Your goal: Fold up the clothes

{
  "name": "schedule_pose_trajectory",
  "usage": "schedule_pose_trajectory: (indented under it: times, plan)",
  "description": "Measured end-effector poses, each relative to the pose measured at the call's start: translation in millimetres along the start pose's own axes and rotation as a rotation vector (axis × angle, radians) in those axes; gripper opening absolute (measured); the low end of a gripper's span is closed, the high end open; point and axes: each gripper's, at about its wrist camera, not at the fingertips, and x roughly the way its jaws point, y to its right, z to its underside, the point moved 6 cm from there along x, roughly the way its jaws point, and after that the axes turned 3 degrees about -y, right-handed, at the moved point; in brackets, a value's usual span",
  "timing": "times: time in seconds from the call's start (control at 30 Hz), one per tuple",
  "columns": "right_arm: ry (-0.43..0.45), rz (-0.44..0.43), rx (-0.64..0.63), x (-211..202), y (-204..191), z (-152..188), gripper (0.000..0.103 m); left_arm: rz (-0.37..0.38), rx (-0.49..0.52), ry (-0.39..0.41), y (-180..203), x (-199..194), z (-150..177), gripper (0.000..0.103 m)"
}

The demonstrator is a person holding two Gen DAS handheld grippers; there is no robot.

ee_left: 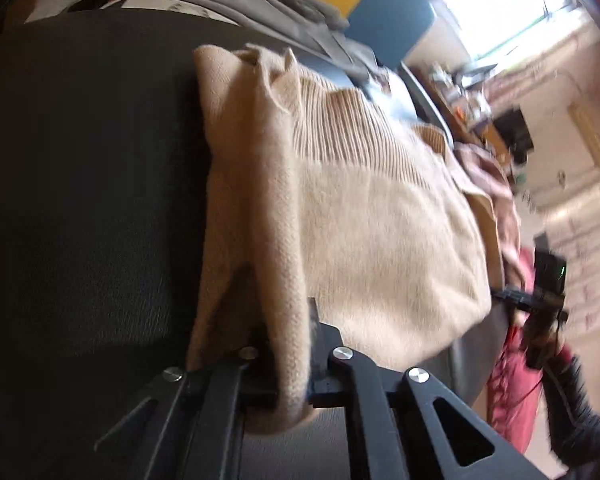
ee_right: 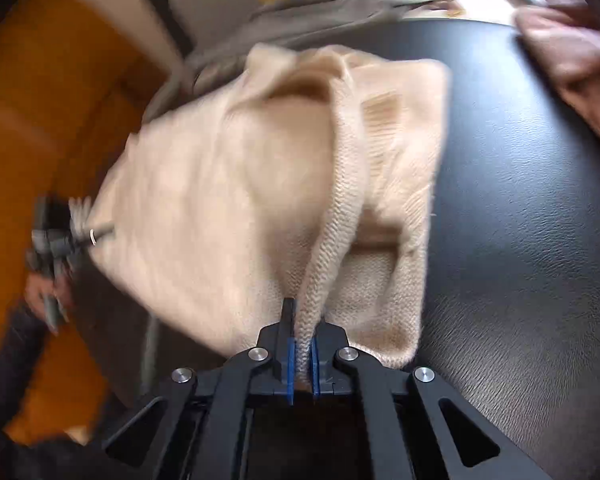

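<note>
Between both claws hangs the beige sweater [ee_right: 240, 184], each claw, left [ee_left: 284, 364] and right [ee_right: 302, 356], clenched on an opposite edge above the counter [ee_right: 520, 220].

The sweater [ee_right: 236, 184] lies on the tabletop [ee_right: 520, 200], a tool at each near corner, with other clothes [ee_right: 300, 12] piled behind it.

Black hand-held gripper [ee_right: 302, 344], blue pads [ee_right: 291, 368], silver screws [ee_right: 259, 354]
</note>
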Motion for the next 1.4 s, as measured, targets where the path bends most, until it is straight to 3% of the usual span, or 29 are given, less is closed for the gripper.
schedule_pose_trajectory:
  times: [0.1, 0.23, 0.33, 0.4, 0.43, 0.5, 0.63, 0.7, 0.77, 0.93, 1.0, 1.1, 1.17, 1.2, 1.4]
  plan:
    - [-0.076, 0.024, -0.027, -8.7, -5.2, 29.5, 0.006, 0.024, 0.017, -0.049, 1.4, -7.4, 25.1, 0.004]
    - [-0.114, -0.038, 0.036, -24.3, -4.8, 75.5, 0.006, 0.058, 0.026, -0.08, 9.9, -15.4, 64.3, 0.004]
    - [-0.124, -0.082, 0.079, -33.1, -11.5, 112.1, 0.005, 0.082, 0.014, -0.085, 16.8, -20.8, 92.0, 0.007]
    - [-0.104, -0.064, 0.101, -40.7, -10.1, 124.5, 0.006, 0.098, 0.012, -0.077, 23.1, -25.3, 107.3, 0.01]
    - [-0.087, -0.044, 0.117, -46.9, -8.7, 128.4, 0.008, 0.1, 0.012, -0.065, 26.0, -30.1, 114.1, 0.016]
    - [-0.007, 0.07, 0.09, -69.0, -11.1, 121.4, 0.021, 0.063, 0.011, -0.021, 25.1, -39.6, 116.6, 0.021]
    - [0.153, 0.3, -0.062, -99.9, -32.4, 91.5, 0.027, -0.007, -0.038, 0.098, 14.7, -54.6, 102.5, 0.023]
    - [0.208, 0.384, -0.179, -98.6, -53.6, 71.4, 0.054, -0.028, -0.046, 0.166, 17.1, -59.0, 91.9, 0.023]
    - [0.244, 0.466, -0.301, -91.1, -75.5, 50.7, 0.063, -0.01, -0.049, 0.24, 25.6, -65.3, 77.8, 0.023]
    - [0.2, 0.61, -0.52, -34.9, -101.3, 16.2, 0.063, 0.018, -0.006, 0.372, 54.2, -75.4, 49.4, 0.026]
    - [0.18, 0.631, -0.539, -22.4, -97.6, 11.0, 0.063, 0.035, 0.023, 0.361, 58.7, -69.4, 43.2, 0.027]
    - [0.191, 0.588, -0.464, -17.5, -86.2, -5.1, 0.057, -0.014, 0.065, 0.303, 64.0, -47.0, 46.4, 0.027]
    - [0.237, 0.564, -0.351, -26.4, -70.1, -17.1, 0.047, -0.043, 0.071, 0.26, 60.3, -32.2, 49.3, 0.027]
    - [0.26, 0.536, -0.284, -29.2, -60.4, -22.2, 0.047, -0.05, 0.065, 0.245, 55.0, -26.6, 53.8, 0.027]
    - [0.309, 0.417, 0.014, -25.7, -5.6, -33.3, 0.049, -0.01, 0.029, 0.321, 48.5, -37.1, 60.8, 0.027]
